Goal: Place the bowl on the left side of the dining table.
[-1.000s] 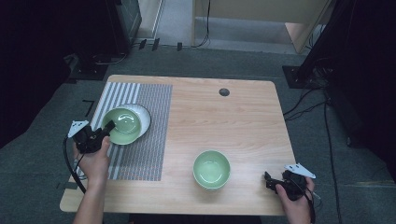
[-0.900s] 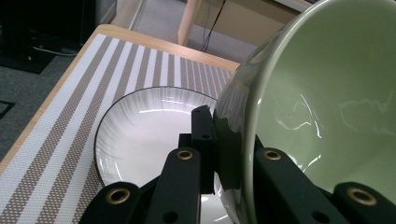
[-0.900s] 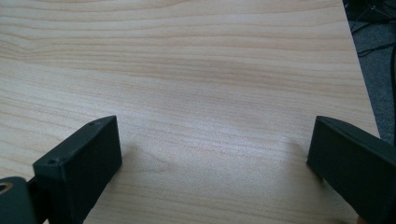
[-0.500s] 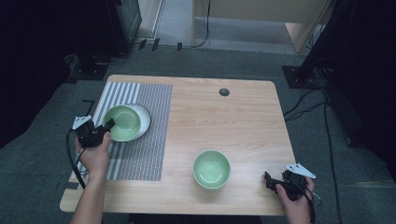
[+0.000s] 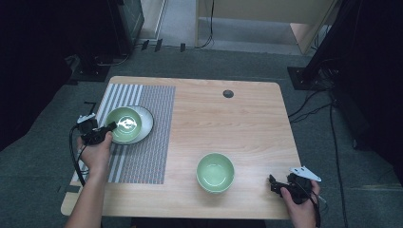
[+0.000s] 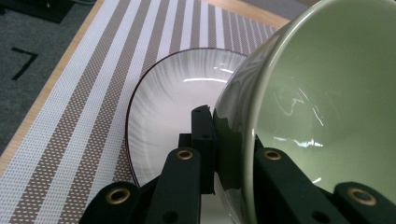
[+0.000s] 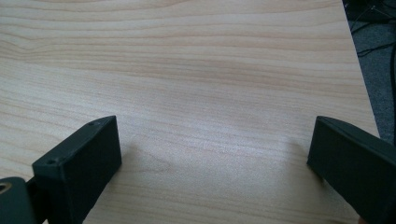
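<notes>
High view: the left gripper (image 5: 110, 127) – jaws pinching the green bowl's (image 5: 123, 124) rim at 9 o'clock – has lowered it onto the white plate (image 5: 145, 121); release seems next. Right gripper (image 5: 275, 184) idle, jaws spread.

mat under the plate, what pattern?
The woven placemat has brown and white stripes, clearest in the left gripper view.

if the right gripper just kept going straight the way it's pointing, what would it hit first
Probably nothing soon. The right gripper rests open near the front right corner of the light wooden table, and its own view shows bare tabletop ahead between its fingers. The free-standing pale green ceramic bowl seems to lie off that line, though depth is unclear.
</notes>
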Motion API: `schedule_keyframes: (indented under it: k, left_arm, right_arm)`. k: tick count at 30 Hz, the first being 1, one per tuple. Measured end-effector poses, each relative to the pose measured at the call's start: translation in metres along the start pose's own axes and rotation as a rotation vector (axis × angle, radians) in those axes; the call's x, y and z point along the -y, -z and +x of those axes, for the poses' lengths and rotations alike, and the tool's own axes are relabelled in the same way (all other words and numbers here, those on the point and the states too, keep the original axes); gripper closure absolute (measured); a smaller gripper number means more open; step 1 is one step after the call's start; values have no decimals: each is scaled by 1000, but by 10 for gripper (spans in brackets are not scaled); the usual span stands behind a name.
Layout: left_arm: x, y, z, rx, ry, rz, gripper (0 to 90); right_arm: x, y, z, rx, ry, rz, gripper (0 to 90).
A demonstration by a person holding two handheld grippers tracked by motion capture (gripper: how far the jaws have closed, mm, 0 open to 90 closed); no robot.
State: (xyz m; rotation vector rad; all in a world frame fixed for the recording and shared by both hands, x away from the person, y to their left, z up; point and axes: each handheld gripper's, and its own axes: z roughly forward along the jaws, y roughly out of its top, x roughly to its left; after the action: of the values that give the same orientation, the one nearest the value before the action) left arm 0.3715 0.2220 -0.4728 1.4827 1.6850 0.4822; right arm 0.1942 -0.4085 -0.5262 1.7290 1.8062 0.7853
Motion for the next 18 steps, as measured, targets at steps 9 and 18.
schedule_keyframes:
  k: [9, 18]
  left_arm:
    - [-3, -11, 2, -7, 36, 62, 840]
    - [-7, -18, 6, -18, 56, 99, 839]
  right_arm:
    - [0, 0, 0, 0, 0, 0, 25]
    - [0, 0, 0, 0, 0, 0, 24]
